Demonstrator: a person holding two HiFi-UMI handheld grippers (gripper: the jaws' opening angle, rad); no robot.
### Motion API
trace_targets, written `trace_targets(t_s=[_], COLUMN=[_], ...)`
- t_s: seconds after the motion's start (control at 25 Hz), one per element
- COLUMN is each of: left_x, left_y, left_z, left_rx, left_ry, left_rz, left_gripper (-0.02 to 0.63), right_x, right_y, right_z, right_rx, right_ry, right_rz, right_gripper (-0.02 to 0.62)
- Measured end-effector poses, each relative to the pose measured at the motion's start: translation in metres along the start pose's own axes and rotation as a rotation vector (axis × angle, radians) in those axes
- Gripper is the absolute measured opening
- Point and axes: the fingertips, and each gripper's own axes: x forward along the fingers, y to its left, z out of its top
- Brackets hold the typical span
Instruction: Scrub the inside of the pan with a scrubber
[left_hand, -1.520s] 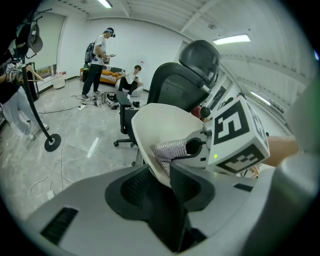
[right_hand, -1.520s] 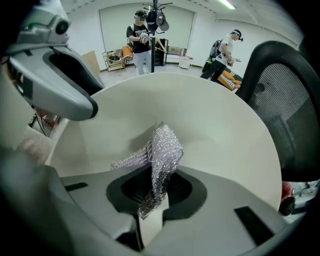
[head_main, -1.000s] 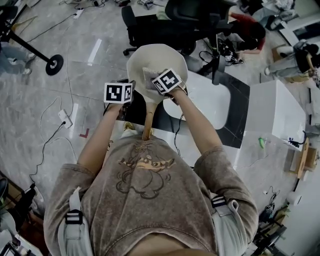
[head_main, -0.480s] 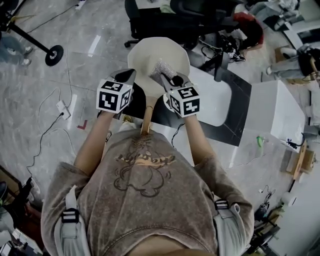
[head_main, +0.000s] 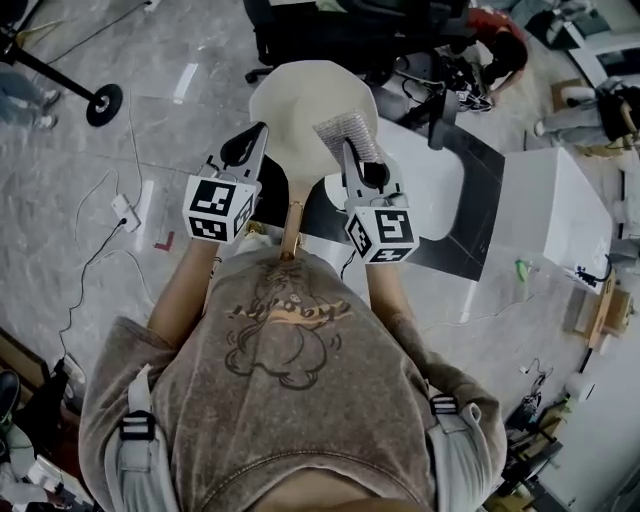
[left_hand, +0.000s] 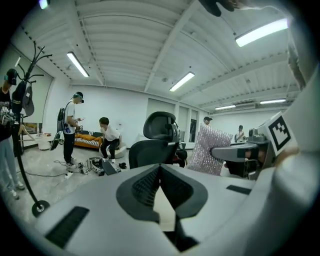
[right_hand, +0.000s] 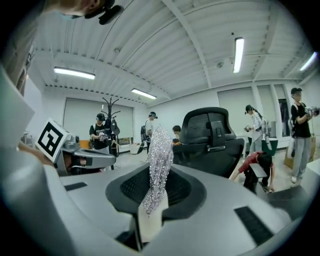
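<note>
Head view, looking steeply down:

- Cream pan (head_main: 300, 105) with wooden handle, low at centre, handle toward the person. Bowl facing up, inner surface bare and evenly cream.
- Silvery mesh scrubber (head_main: 345, 135) over the pan's right rim. Contact with the pan impossible to judge from above.
- Right gripper (head_main: 350, 155) clamped on the scrubber's lower edge. In the right gripper view, jaws (right_hand: 155, 192) pinched on it and the scrubber (right_hand: 160, 155) standing upright against the room, pan out of frame.
- Left gripper (head_main: 258, 135) just left of the pan, apart from its rim. In the left gripper view, jaws (left_hand: 160, 175) fully together, nothing between them.
- White basin (head_main: 430, 200) set in a black tabletop (head_main: 480, 170), right of the pan, interior plain white.
- Black office chair (head_main: 330, 30) beyond the pan.
</note>
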Motion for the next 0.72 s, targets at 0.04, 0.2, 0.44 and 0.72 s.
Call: trace_targets(t_s=[0.04,0.2,0.44,0.72], left_x=[-0.001,-0.003,0.002,0.004], left_y=[0.001,0.003,0.000,-0.003], left_z=[0.001,0.004,0.003,0.000], left_rx=[0.001,0.015,0.007,-0.002], left_ry=[-0.013,-0.044,-0.035,-0.011], left_rz=[0.005,0.020,0.003,-0.010], left_gripper=[0.018,0.018,0.018,0.018], right_x=[-0.002,-0.007,-0.006,-0.006], right_y=[-0.003,-0.013,-0.014,-0.009], right_z=[-0.001,-0.004,-0.007,-0.009], right_rx=[0.019,0.053,0.053,0.052], right_ry=[-0.007,-0.016,-0.008,0.005], right_rz=[-0.012,-0.042,-0.058,-0.046], right_gripper=[0.077,0.076,0.075,0.075])
